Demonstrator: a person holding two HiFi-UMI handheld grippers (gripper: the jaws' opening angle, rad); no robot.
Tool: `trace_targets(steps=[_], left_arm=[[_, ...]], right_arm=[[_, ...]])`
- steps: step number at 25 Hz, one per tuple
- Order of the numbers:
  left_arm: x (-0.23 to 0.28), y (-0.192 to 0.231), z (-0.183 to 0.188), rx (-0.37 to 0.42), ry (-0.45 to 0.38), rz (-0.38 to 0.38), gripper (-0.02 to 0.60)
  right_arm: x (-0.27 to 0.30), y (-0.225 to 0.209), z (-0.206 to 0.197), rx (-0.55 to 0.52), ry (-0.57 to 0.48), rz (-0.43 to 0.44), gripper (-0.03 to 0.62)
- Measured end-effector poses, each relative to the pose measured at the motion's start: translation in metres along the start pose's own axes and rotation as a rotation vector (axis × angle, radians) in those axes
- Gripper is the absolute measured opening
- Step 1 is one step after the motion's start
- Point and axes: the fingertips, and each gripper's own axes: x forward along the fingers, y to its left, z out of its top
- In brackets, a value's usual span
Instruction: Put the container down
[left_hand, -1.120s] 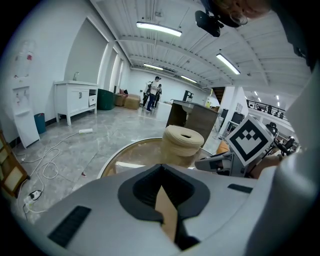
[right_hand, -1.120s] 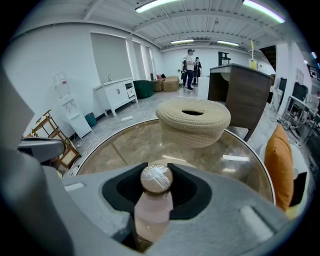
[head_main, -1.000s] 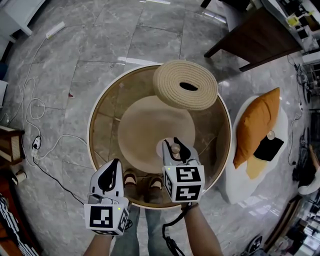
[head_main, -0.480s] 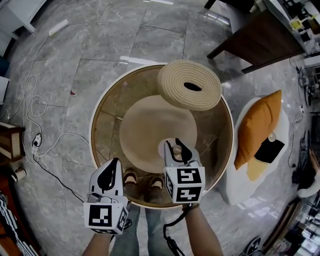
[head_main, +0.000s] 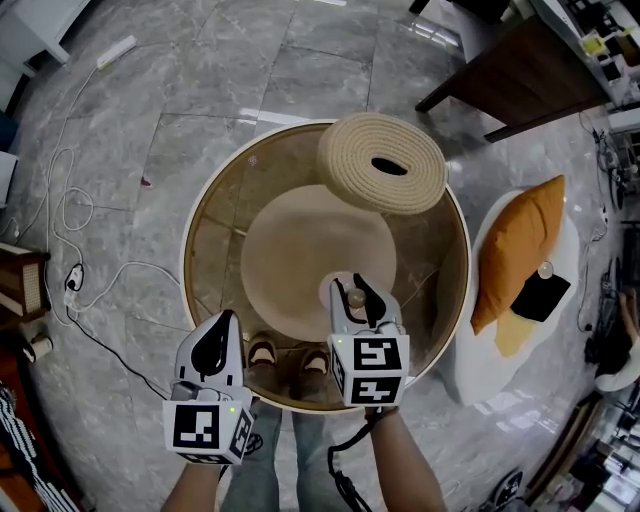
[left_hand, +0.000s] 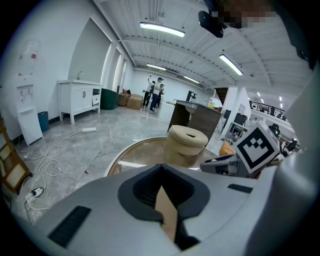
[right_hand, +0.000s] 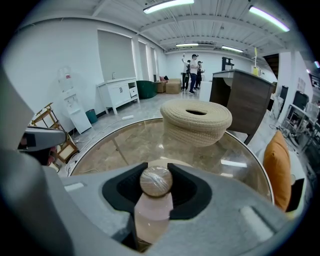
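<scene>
A small pale container (right_hand: 152, 212) with a round wooden knob (right_hand: 156, 181) on top stands upright between my right gripper's (right_hand: 156, 187) jaws, which are shut on it. In the head view the right gripper (head_main: 355, 297) holds the container (head_main: 350, 296) over the near part of the round glass table (head_main: 192, 262). Whether its base touches the glass is hidden. My left gripper (head_main: 212, 347) hangs at the table's near left edge, jaws together with nothing in them. Its own view shows the left gripper (left_hand: 162, 192) with only a thin slit between the jaws.
A woven rope basket (head_main: 383, 165) with a hole in its top sits at the table's far right rim. An orange cushion (head_main: 515, 250) lies on a white seat to the right. A dark wooden table (head_main: 510, 70) stands beyond. Cables (head_main: 70, 230) trail on the floor at left.
</scene>
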Motion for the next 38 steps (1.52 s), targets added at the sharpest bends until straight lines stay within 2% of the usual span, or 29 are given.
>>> trace_targets(steps=[28,36,38], left_arm=[[-0.019,0.015,-0.011,-0.011,-0.011,0.001,0.003],[-0.029,0.012,-0.007,-0.006,-0.018,-0.006,0.003],[-0.031,0.010,-0.005,-0.002,-0.020,-0.009,0.003]], right_arm=[[-0.004,0.008,-0.006,-0.037,-0.048,-0.073,0.126],[-0.003,0.010,-0.006,-0.060,-0.024,-0.051,0.127],[-0.003,0.014,-0.003,-0.067,-0.018,-0.032,0.147]])
